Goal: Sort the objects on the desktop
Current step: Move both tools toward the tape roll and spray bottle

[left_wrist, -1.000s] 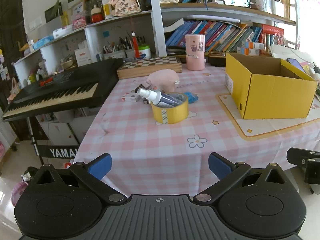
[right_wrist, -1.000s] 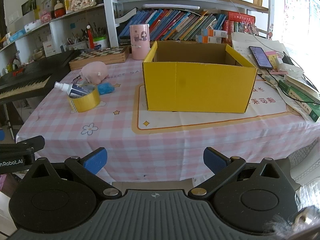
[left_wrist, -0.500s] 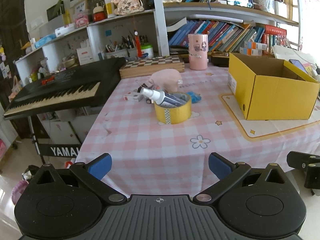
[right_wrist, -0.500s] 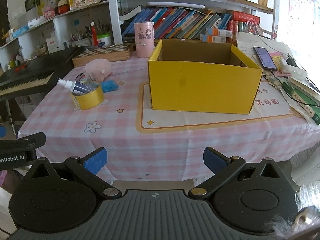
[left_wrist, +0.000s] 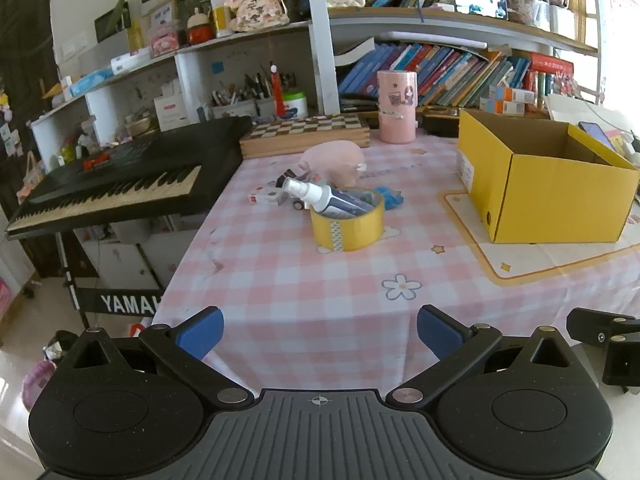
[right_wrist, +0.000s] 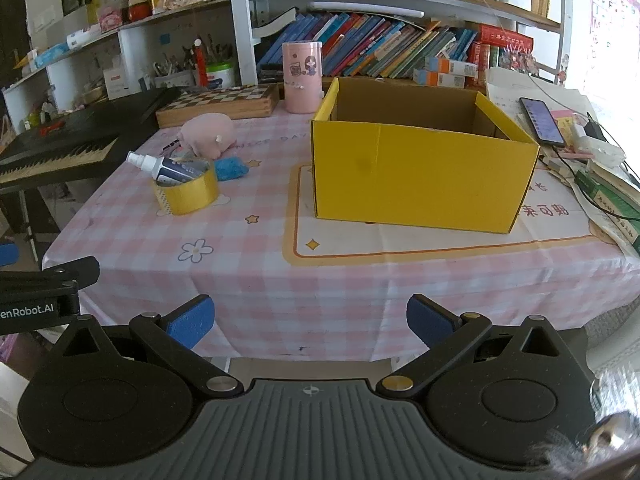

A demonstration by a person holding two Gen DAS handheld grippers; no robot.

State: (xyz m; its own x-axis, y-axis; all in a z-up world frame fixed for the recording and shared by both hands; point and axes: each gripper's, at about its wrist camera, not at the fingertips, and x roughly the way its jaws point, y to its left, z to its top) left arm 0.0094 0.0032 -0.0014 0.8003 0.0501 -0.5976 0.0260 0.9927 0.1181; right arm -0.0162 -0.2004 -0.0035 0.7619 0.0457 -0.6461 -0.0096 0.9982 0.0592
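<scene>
A yellow tape roll (left_wrist: pixel 347 221) stands on the pink checked tablecloth (left_wrist: pixel 280 280) with a white spray bottle (left_wrist: pixel 320 196) lying in it. Behind are a pink pig toy (left_wrist: pixel 334 159), a blue object (left_wrist: pixel 390 197) and small items (left_wrist: pixel 266 196). An open, empty-looking yellow box (left_wrist: pixel 548 188) sits at the right. The right wrist view also shows the roll (right_wrist: pixel 187 192), bottle (right_wrist: pixel 160 165), pig (right_wrist: pixel 208 134), blue object (right_wrist: pixel 231 169) and box (right_wrist: pixel 420 172). My left gripper (left_wrist: pixel 318 330) and right gripper (right_wrist: pixel 310 320) are open and empty, before the table's near edge.
A black keyboard (left_wrist: pixel 120 178) stands left of the table. A chessboard box (left_wrist: pixel 306 134) and pink cup (left_wrist: pixel 397 106) stand at the back before bookshelves. A phone (right_wrist: pixel 542 120), books and cables lie right of the box.
Both grippers have moved slightly forward and up towards the table; the objects look a little nearer. Nothing on the table has moved.
</scene>
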